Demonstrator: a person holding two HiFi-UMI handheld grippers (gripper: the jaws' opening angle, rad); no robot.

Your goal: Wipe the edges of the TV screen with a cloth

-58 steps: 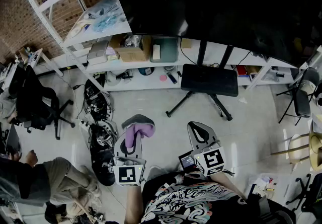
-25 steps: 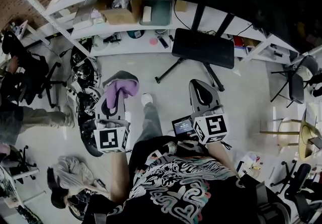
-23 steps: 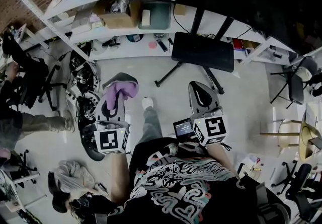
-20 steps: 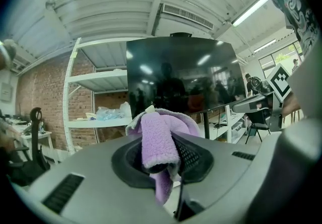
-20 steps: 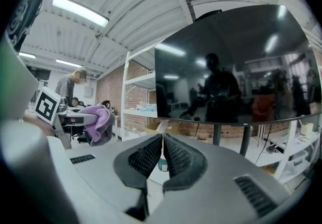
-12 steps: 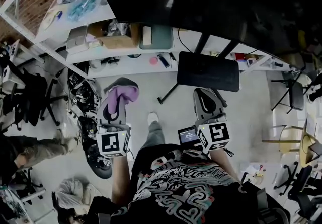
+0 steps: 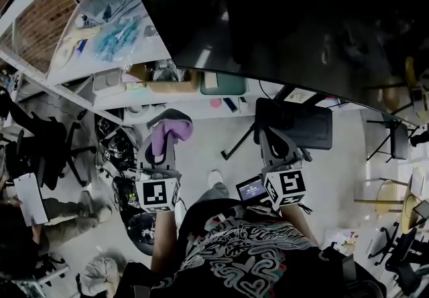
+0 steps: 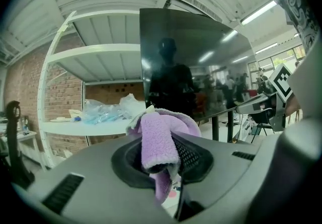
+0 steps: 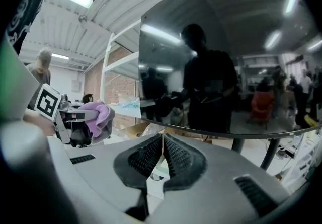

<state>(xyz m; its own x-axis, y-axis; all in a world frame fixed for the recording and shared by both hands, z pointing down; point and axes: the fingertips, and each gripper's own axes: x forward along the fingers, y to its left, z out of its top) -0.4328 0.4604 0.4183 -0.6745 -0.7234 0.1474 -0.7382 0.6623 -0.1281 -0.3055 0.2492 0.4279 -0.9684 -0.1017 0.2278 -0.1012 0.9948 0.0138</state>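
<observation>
Approach step. Left hand-held gripper (image 7: 165, 130) clamps cloth (image 7: 167, 140), mid-frame, short of TV (image 7: 288, 22) edge. Right hand-held gripper (image 7: 276, 142) pinched, empty. Next: likely raise cloth onto bottom edge.

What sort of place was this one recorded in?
Most likely a workshop or lab, not a home: a large TV screen on a floor stand, white metal shelving loaded with boxes and bags against a brick wall, and office chairs on a cluttered floor.
</observation>
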